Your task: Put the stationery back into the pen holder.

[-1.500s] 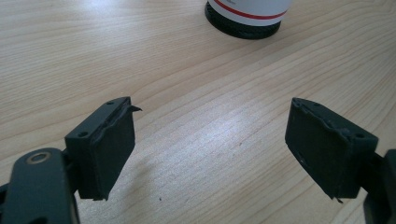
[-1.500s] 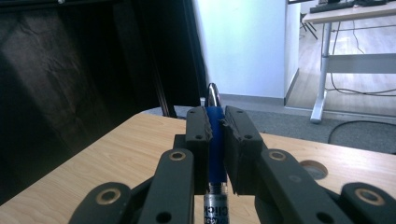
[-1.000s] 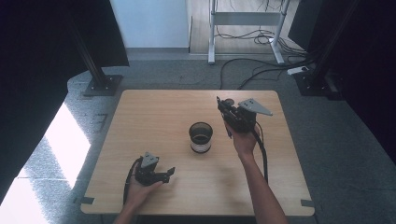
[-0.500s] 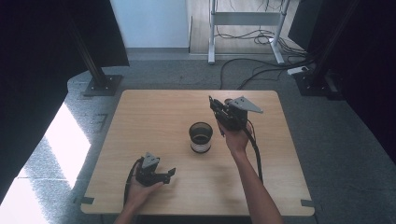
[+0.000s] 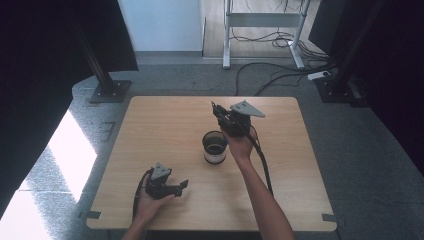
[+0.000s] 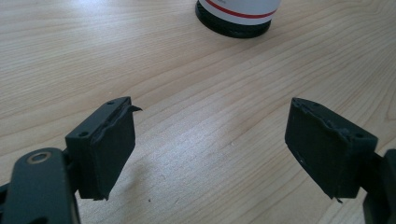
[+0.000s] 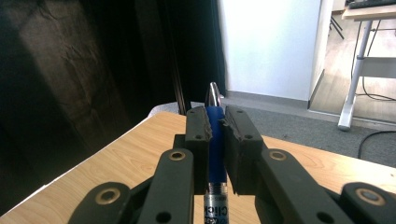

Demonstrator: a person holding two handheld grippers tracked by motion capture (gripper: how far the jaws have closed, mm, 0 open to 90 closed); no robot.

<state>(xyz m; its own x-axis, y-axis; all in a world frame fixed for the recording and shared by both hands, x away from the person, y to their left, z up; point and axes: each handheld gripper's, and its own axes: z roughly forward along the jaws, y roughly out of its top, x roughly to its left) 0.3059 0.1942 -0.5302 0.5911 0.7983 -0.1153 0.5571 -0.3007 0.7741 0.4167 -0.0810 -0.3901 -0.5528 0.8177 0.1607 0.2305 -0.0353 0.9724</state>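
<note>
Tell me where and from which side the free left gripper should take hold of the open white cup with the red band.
Grip the white cup low on its round side wall, probably from its near side, where the open left gripper lies. It stands upright on the wooden table; the right gripper with the blue pen crowds its far side.
</note>
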